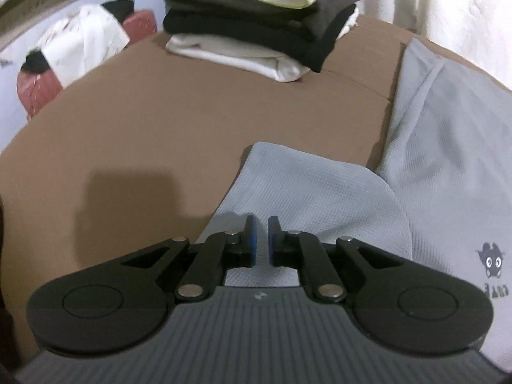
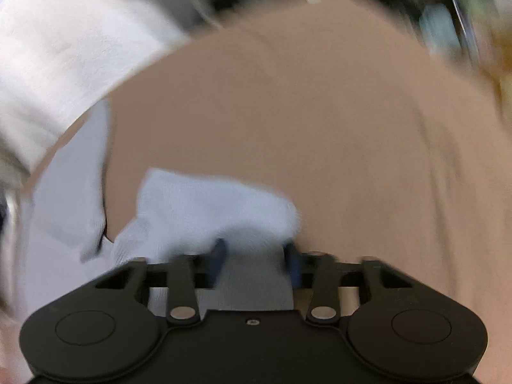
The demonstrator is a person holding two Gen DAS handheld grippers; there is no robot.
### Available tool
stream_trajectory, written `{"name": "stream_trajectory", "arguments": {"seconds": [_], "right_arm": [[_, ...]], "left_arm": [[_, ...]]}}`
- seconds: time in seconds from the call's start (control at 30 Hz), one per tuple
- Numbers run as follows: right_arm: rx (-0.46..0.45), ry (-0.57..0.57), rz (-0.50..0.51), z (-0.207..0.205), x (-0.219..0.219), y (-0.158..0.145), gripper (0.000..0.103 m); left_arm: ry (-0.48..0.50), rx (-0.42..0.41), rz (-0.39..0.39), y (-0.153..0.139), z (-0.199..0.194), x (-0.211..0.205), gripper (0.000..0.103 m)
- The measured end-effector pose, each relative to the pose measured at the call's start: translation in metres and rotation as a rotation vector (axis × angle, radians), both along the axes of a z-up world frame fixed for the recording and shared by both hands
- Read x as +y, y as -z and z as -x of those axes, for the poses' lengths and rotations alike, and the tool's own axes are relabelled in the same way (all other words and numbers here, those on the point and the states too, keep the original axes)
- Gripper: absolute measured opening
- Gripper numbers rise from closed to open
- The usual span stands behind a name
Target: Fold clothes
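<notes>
Nearest the left wrist camera, the left claw (image 1: 260, 240) is seen drawn together until only a thin slit is left between its blue pads (image 1: 251, 243), just above a sleeve (image 1: 304, 185) of a pale grey shirt (image 1: 448, 160); whether cloth is pinched there cannot be told. The shirt is spread on the right part of a brown desk (image 1: 160, 128). A dark cartoon print (image 1: 491, 262) with two round eyes is borne on its front, and the few letters beneath it cannot be read. A pile of folded clothes (image 1: 256, 25), black, grey and white, is stacked at the far side of the desk. In the blurred right wrist view, the right claw (image 2: 256, 256) is shown with its pads set apart and the shirt's other sleeve (image 2: 208, 204) lying between them.
</notes>
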State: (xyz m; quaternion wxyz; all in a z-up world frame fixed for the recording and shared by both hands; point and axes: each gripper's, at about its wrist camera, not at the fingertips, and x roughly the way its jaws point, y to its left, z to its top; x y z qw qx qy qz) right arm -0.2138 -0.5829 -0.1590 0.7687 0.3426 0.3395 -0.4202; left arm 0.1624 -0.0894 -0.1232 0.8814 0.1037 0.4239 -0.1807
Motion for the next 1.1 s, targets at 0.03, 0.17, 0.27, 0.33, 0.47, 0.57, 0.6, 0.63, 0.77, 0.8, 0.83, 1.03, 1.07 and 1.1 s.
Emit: {"name": "stream_trajectory", "arguments": {"seconds": [0.03,0.17,0.27,0.33,0.47,0.57,0.6,0.63,0.77,0.8,0.83,1.03,1.07,1.1], "right_arm": [[0.053,-0.067,0.104,-0.012,0.01,-0.009,0.005],[0.041,0.044,0.302,-0.002,0.031,-0.038,0.004],[0.131,0.095,0.289,0.0,0.027,-0.033,0.004],[0.224,0.105,0.233,-0.003,0.022,-0.021,0.005],[0.316,0.132,0.261,0.0,0.023,-0.018,0.018],[0.266,0.129,0.305,0.005,0.037,-0.038,0.021],[0.161,0.097,0.265,0.01,0.048,-0.049,0.021],[0.057,0.064,0.224,0.016,0.059,-0.061,0.023],[-0.4,-0.19,-0.009,0.022,0.111,-0.093,0.064],[-0.419,-0.278,-0.033,0.012,0.126,-0.093,0.064],[-0.429,-0.36,-0.055,0.003,0.141,-0.093,0.064],[-0.17,-0.424,-0.115,-0.034,0.169,-0.061,0.064],[-0.171,-0.413,-0.119,-0.03,0.169,-0.059,0.064],[-0.174,-0.405,-0.122,-0.025,0.17,-0.058,0.064]], "left_arm": [[0.021,-0.016,0.014,-0.003,0.003,-0.002,0.008],[0.094,-0.065,0.055,-0.013,0.012,-0.01,0.014],[0.122,-0.064,0.046,-0.012,0.015,-0.019,0.026],[0.098,0.014,0.073,-0.004,0.011,-0.016,0.028],[0.105,0.086,0.109,0.001,0.014,-0.015,0.028],[0.187,0.062,0.141,-0.011,0.033,-0.02,0.037],[0.219,0.055,0.157,-0.015,0.041,-0.023,0.041],[0.253,0.063,0.164,-0.018,0.052,-0.026,0.045],[0.415,0.093,0.171,-0.022,0.101,-0.04,0.053],[0.458,0.099,0.17,-0.023,0.114,-0.044,0.056],[0.501,0.105,0.169,-0.023,0.126,-0.047,0.059],[0.733,0.268,0.237,-0.005,0.174,-0.069,0.077],[0.715,0.304,0.229,0.003,0.175,-0.071,0.077],[0.694,0.337,0.217,0.01,0.176,-0.073,0.077]]}}
